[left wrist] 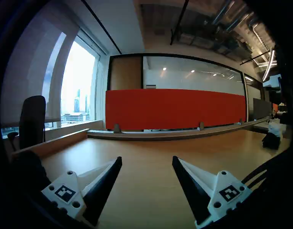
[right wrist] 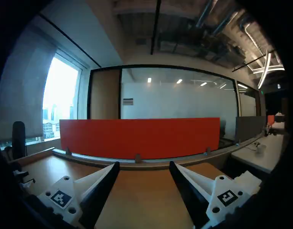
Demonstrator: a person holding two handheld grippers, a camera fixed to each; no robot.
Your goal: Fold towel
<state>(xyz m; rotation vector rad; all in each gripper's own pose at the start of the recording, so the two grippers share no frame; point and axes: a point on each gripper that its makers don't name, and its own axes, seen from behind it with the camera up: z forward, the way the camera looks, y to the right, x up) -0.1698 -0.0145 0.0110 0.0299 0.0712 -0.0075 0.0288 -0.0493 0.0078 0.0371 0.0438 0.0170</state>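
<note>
Two claws are held wide open, with nothing between the fingers. In the left gripper view the left claw (left wrist: 146, 158) is seen low in the frame, its black-edged white fingers (left wrist: 104, 183) each carrying a square printed marker (left wrist: 65, 192). Bare wooden worktop (left wrist: 146, 202) is spread under and beyond it. In the right gripper view the right claw (right wrist: 143, 163) is likewise spread above the same kind of wooden worktop (right wrist: 142, 202).

Farther along the worktop, at the right edge of the left gripper view, a dark object (left wrist: 271, 140) is set with a pale bundle (left wrist: 275, 128) just behind it. Whether that bundle is the towel cannot be told, as it is small and blurred.

At the back edge of the worktop a long red divider panel (left wrist: 173, 108) is mounted on small feet. It is also seen across the middle of the right gripper view (right wrist: 138, 137), where a white desk (right wrist: 261, 152) is placed at the right. A dark office chair (left wrist: 31, 122) is parked at the left, before a bright window (left wrist: 77, 91) with city buildings outside. Behind the divider a glass wall (left wrist: 192, 72) and a wooden door panel (left wrist: 125, 72) are found. Exposed pipes (left wrist: 230, 15) and strip lights (left wrist: 268, 63) are hung overhead.
</note>
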